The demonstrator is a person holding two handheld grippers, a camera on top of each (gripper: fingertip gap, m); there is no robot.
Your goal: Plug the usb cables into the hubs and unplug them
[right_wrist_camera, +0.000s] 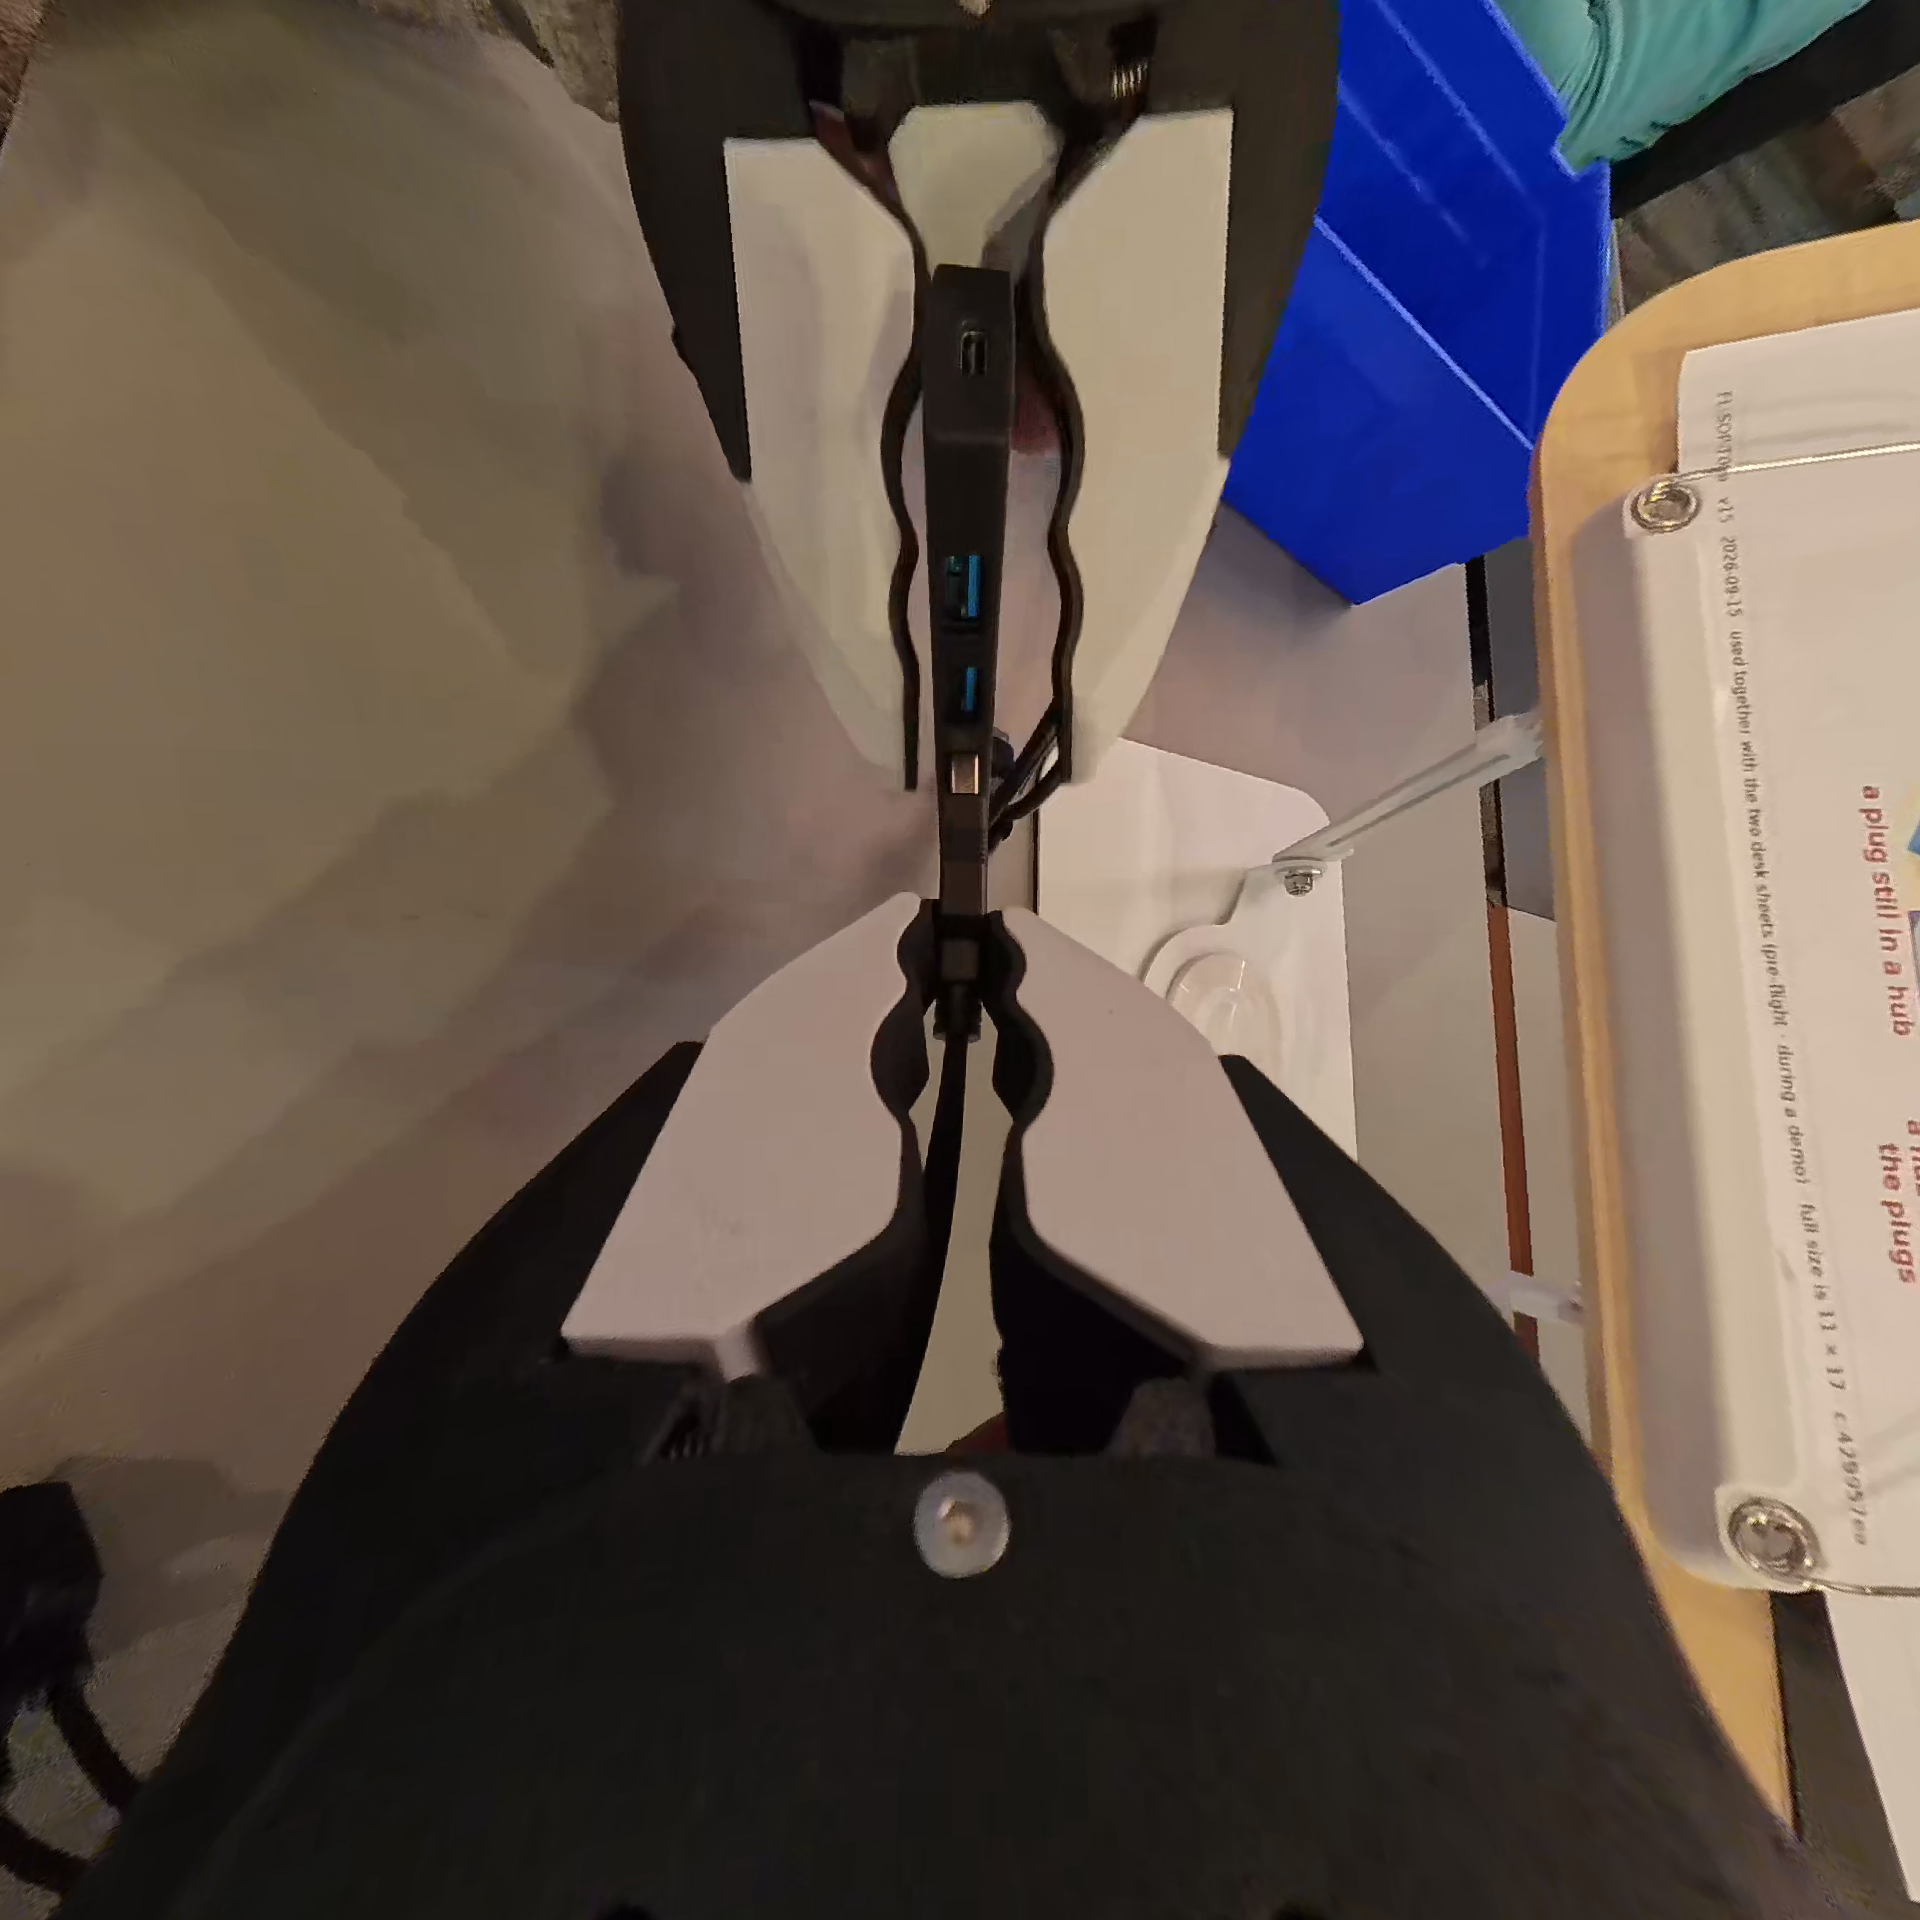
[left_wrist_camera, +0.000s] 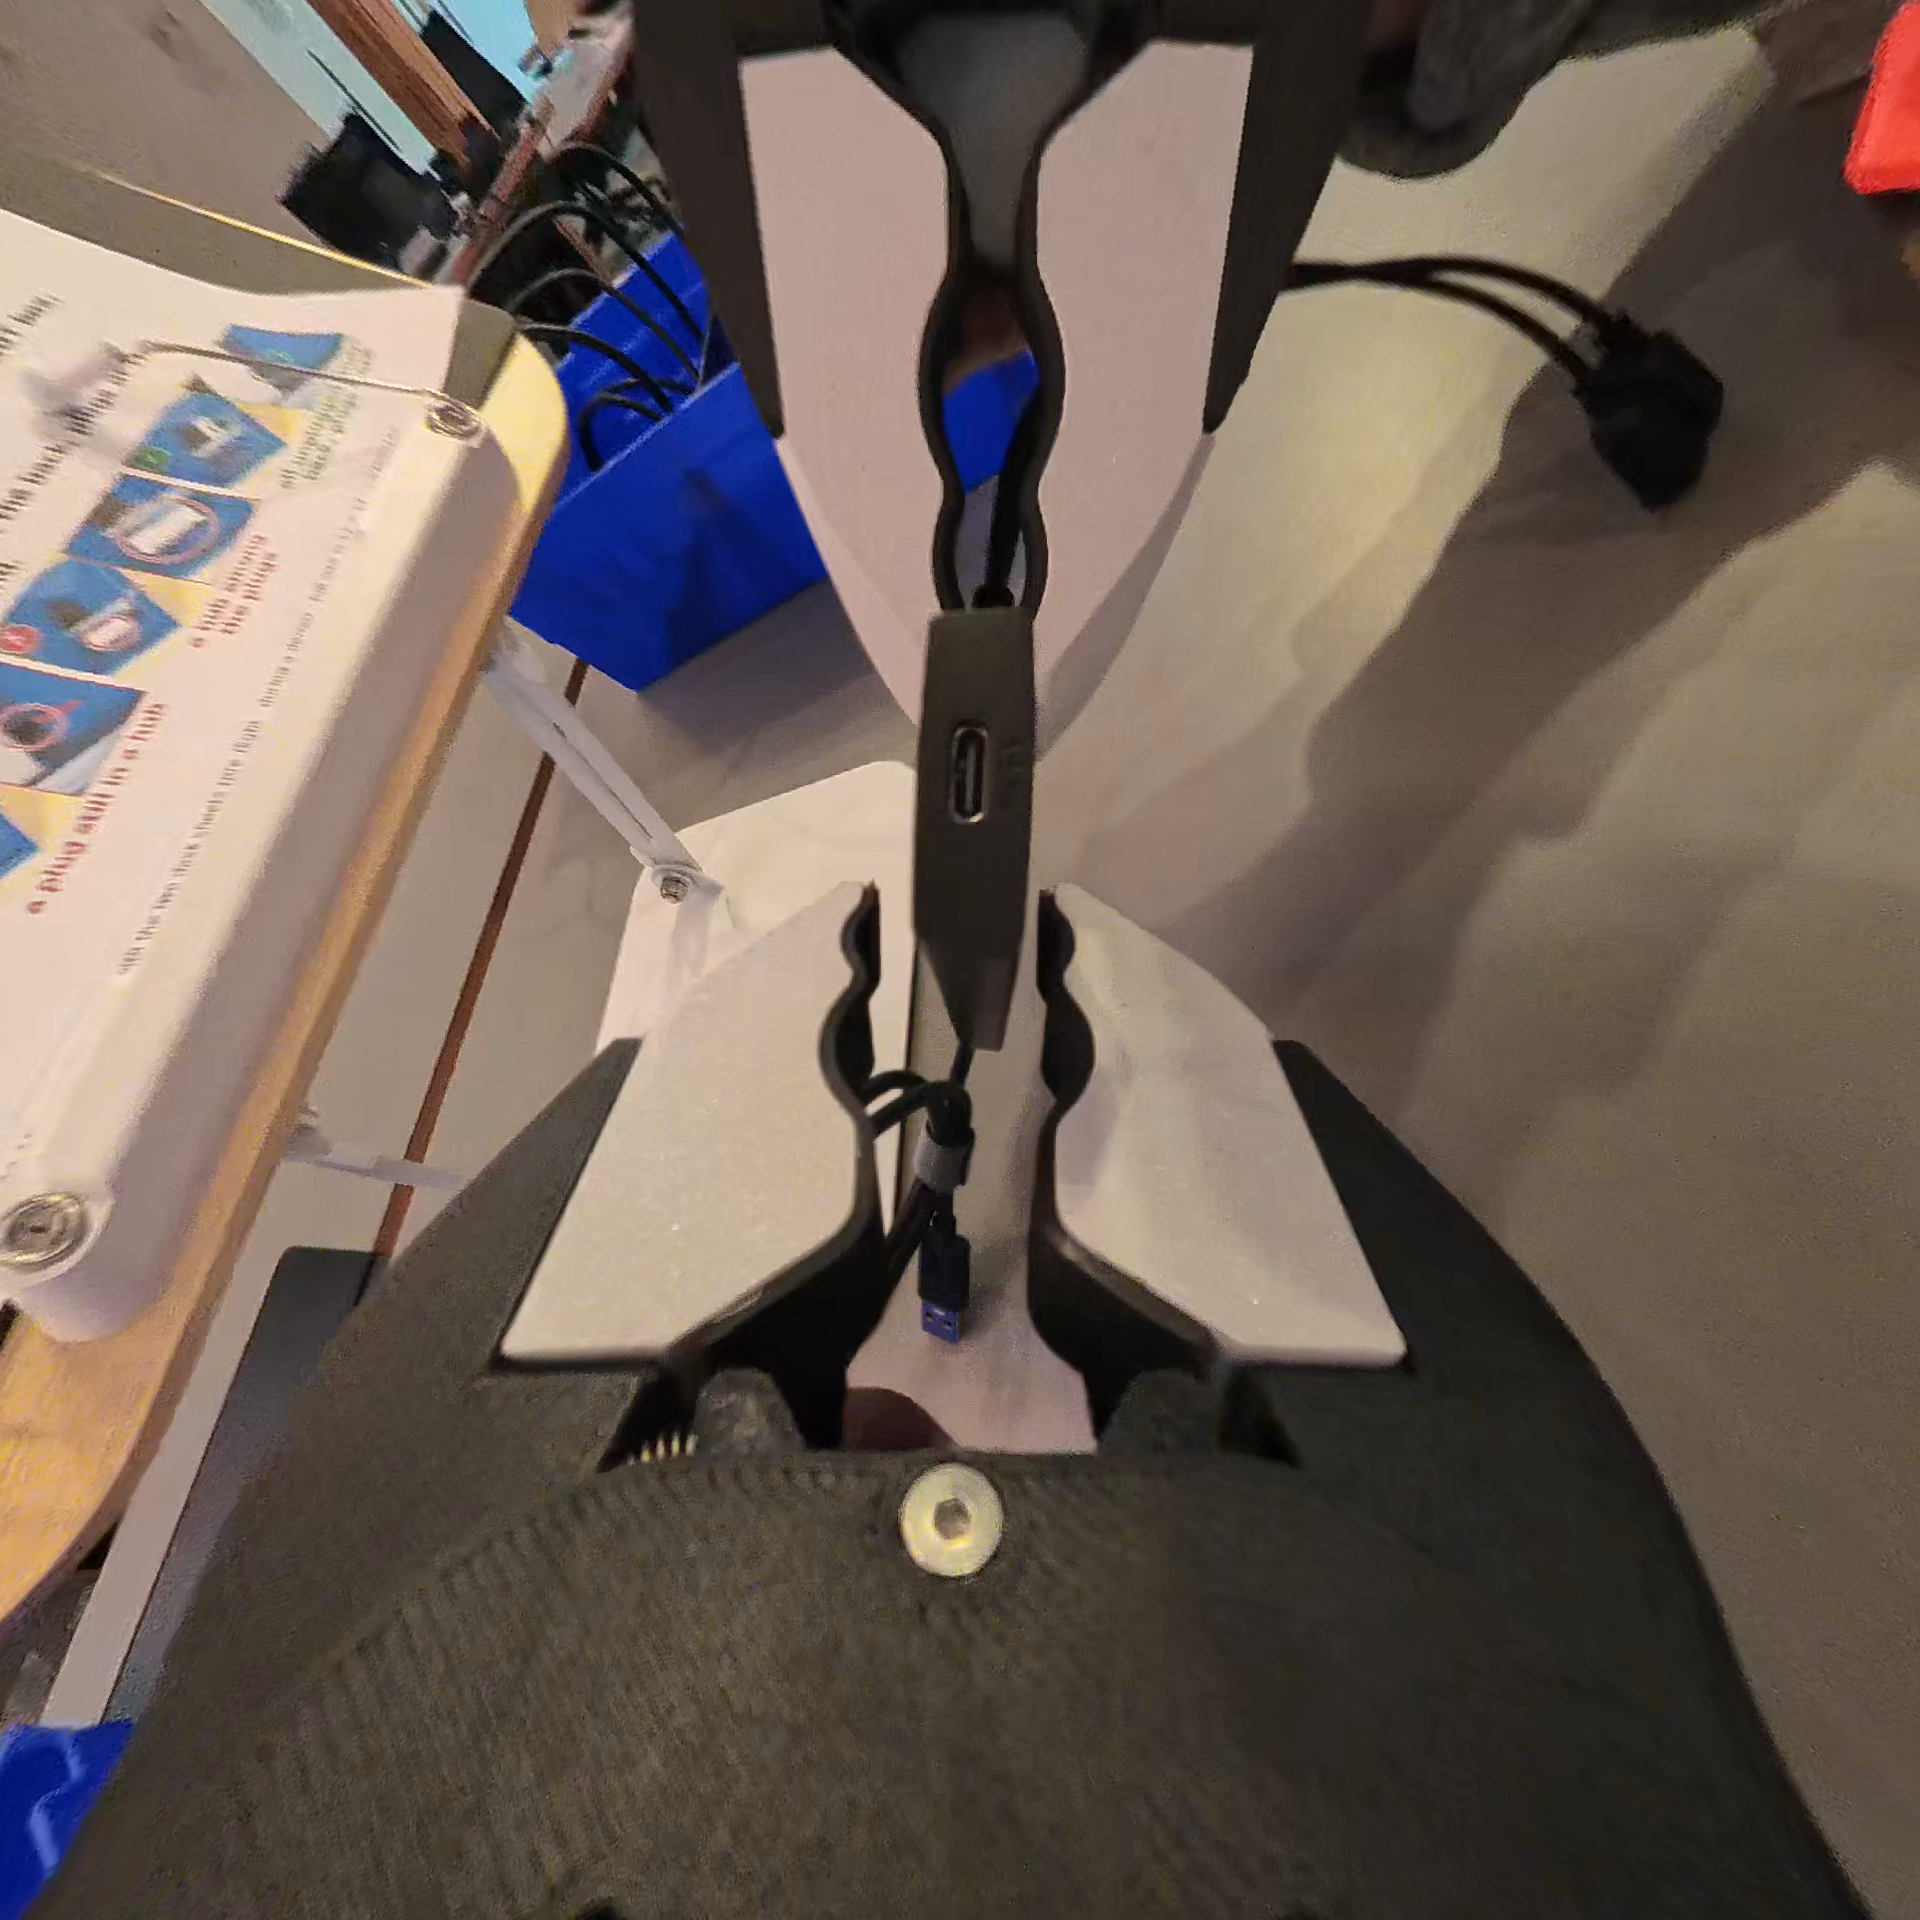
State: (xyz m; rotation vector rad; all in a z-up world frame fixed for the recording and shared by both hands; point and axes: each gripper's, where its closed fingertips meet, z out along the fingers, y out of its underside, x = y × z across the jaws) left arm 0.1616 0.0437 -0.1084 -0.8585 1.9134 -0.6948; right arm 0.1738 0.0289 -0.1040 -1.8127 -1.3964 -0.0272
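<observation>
A dark grey USB hub (left_wrist_camera: 971, 810) stands between the fingers of my left gripper (left_wrist_camera: 961, 904). The jaws are open, and a gap shows between each pad and the hub. The hub's own bundled cable with a blue plug (left_wrist_camera: 940, 1309) hangs inside the gripper. My right gripper (right_wrist_camera: 961, 920) is shut on a black USB plug (right_wrist_camera: 958, 966) that lines up with the hub's near end (right_wrist_camera: 966, 468). The hub's side shows two blue ports. The right gripper also shows at the top of the left wrist view (left_wrist_camera: 982, 597), and the left gripper shows at the top of the right wrist view (right_wrist_camera: 992, 777).
A blue bin (left_wrist_camera: 665, 540) with black cables stands beyond the hub and also shows in the right wrist view (right_wrist_camera: 1455, 312). A wooden board with a printed sheet (right_wrist_camera: 1766, 935) lies beside it. A black multi-cable adapter (left_wrist_camera: 1642, 416) lies on the grey table (left_wrist_camera: 1558, 935).
</observation>
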